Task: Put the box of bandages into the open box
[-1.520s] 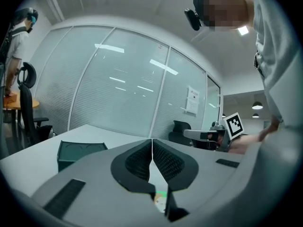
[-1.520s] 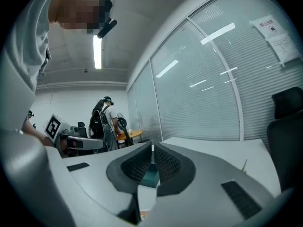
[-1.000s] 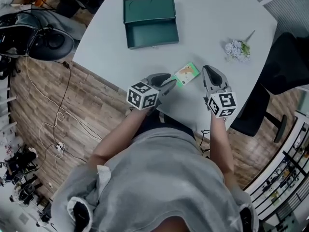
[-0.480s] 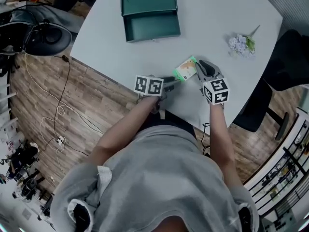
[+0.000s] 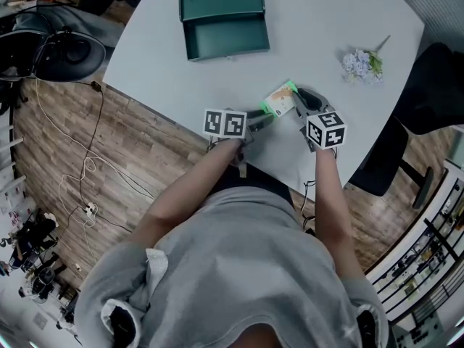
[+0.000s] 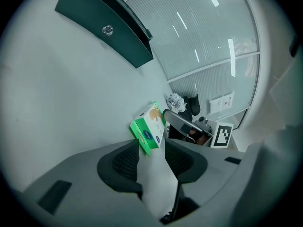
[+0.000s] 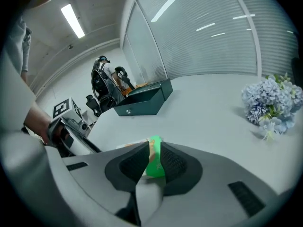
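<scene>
The green bandage box point(image 5: 278, 101) is near the table's front edge, tilted up on one side. My right gripper point(image 5: 297, 98) is shut on its right end; in the right gripper view the green box point(image 7: 154, 161) sits pinched between the pads. My left gripper point(image 5: 262, 117) comes at the box from the left with its jaws closing. The box's near corner point(image 6: 148, 128) is at the mouth of those jaws point(image 6: 151, 148), and the pads do not press it. The dark green open box point(image 5: 225, 19) stands at the far side of the table, also in the left gripper view point(image 6: 105, 28) and the right gripper view point(image 7: 142, 100).
A small bunch of pale blue flowers point(image 5: 361, 65) lies on the table to the right. A black chair point(image 5: 428, 96) stands just past the table's right edge. Cables and a dark bag point(image 5: 61, 56) lie on the wooden floor at left.
Both grippers have moved in on the bandage box from either side. The right gripper now grips its right end and the box has tipped up slightly.
</scene>
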Demonstrator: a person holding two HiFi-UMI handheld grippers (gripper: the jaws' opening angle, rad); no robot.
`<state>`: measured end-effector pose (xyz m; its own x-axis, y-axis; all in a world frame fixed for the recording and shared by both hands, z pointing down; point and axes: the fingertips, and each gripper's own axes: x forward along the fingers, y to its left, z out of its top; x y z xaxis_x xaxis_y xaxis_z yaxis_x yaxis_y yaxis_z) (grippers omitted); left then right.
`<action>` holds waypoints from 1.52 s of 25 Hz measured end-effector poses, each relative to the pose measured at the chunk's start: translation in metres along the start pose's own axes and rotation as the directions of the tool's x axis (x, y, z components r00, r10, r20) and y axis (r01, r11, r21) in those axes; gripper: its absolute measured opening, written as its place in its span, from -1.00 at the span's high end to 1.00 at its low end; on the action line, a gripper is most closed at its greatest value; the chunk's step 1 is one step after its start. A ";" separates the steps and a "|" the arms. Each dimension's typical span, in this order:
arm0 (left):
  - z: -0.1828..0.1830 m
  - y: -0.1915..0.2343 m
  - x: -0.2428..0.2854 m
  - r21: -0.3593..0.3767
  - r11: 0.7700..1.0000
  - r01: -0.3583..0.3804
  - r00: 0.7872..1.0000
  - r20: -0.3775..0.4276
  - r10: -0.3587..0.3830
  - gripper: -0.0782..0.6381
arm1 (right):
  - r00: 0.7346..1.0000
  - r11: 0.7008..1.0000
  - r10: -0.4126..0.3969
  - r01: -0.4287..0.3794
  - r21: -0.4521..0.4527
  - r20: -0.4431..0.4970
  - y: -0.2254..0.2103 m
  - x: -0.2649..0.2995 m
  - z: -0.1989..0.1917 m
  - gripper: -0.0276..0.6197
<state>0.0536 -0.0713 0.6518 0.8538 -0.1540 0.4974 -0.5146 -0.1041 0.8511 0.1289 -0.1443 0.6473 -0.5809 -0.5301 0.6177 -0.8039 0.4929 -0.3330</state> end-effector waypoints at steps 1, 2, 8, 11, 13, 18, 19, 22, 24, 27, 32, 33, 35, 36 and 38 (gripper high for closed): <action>0.003 0.000 -0.001 -0.016 1.000 0.005 1.000 0.014 -0.005 0.28 | 1.000 1.000 0.016 -0.016 0.015 -0.003 0.001 -0.001 0.001 0.74; 0.005 0.000 -0.002 -0.034 0.999 0.013 0.999 0.031 -0.012 0.29 | 0.999 0.999 0.037 -0.037 0.029 -0.009 0.004 -0.001 0.000 0.74; 0.010 0.002 -0.006 -0.094 0.995 0.037 0.997 0.077 -0.030 0.36 | 0.998 0.998 0.062 -0.062 0.012 -0.025 0.011 -0.005 -0.002 0.74; 0.007 0.003 -0.005 -0.061 0.998 0.000 0.998 0.057 0.003 0.43 | 1.000 1.000 0.017 -0.017 -0.004 -0.025 0.002 -0.006 0.000 0.36; 0.006 0.005 -0.004 -0.044 0.999 -0.025 0.998 0.048 0.027 0.47 | 0.998 0.999 0.039 -0.038 0.015 -0.041 0.001 -0.004 -0.002 0.27; 0.005 0.008 -0.001 -0.056 0.998 -0.040 0.998 0.046 0.043 0.49 | 0.987 0.995 0.100 -0.097 0.031 -0.124 0.009 0.003 -0.016 0.27; 0.005 0.008 -0.002 -0.064 0.997 -0.039 0.998 0.051 0.043 0.50 | 0.987 0.995 0.098 -0.094 0.034 -0.128 0.009 0.002 -0.017 0.27; 0.007 0.009 -0.004 -0.092 0.995 -0.023 0.996 0.084 0.030 0.54 | 0.985 0.993 0.108 -0.101 0.058 -0.133 0.009 -0.002 -0.020 0.27; 0.008 0.008 -0.004 -0.105 0.994 -0.003 0.995 0.094 0.013 0.55 | 0.984 0.993 0.114 -0.106 0.058 -0.141 0.006 -0.005 -0.024 0.27; 0.008 0.007 -0.004 -0.097 0.995 0.006 0.996 0.084 0.002 0.44 | 0.983 0.995 0.095 -0.092 0.022 -0.159 0.004 -0.005 -0.025 0.30; 0.009 0.007 -0.005 -0.080 0.997 -0.005 0.997 0.073 0.011 0.46 | 0.984 0.998 0.058 -0.057 0.013 -0.168 0.004 -0.005 -0.022 0.38; 0.008 0.007 -0.005 -0.081 0.997 -0.002 0.997 0.071 0.008 0.46 | 0.987 0.999 0.051 -0.048 0.022 -0.155 0.003 -0.007 -0.020 0.43; 0.007 0.005 -0.004 -0.082 0.997 0.005 0.998 0.070 0.000 0.46 | 0.992 0.998 0.043 -0.039 0.041 -0.117 0.000 -0.014 -0.013 0.61; 0.007 0.004 -0.004 -0.082 0.997 0.008 0.998 0.070 -0.002 0.46 | 0.994 0.998 0.042 -0.038 0.040 -0.103 0.000 -0.017 -0.008 0.66; 0.008 0.002 -0.004 -0.080 0.997 0.009 0.998 0.070 -0.004 0.46 | 0.995 0.999 0.042 -0.040 0.016 -0.093 0.002 -0.020 0.000 0.70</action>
<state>0.0484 -0.0791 0.6501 0.8481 -0.2218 0.4811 -0.4985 -0.0267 0.8665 0.1387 -0.1323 0.6340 -0.5993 -0.4425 0.6672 -0.7818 0.5025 -0.3690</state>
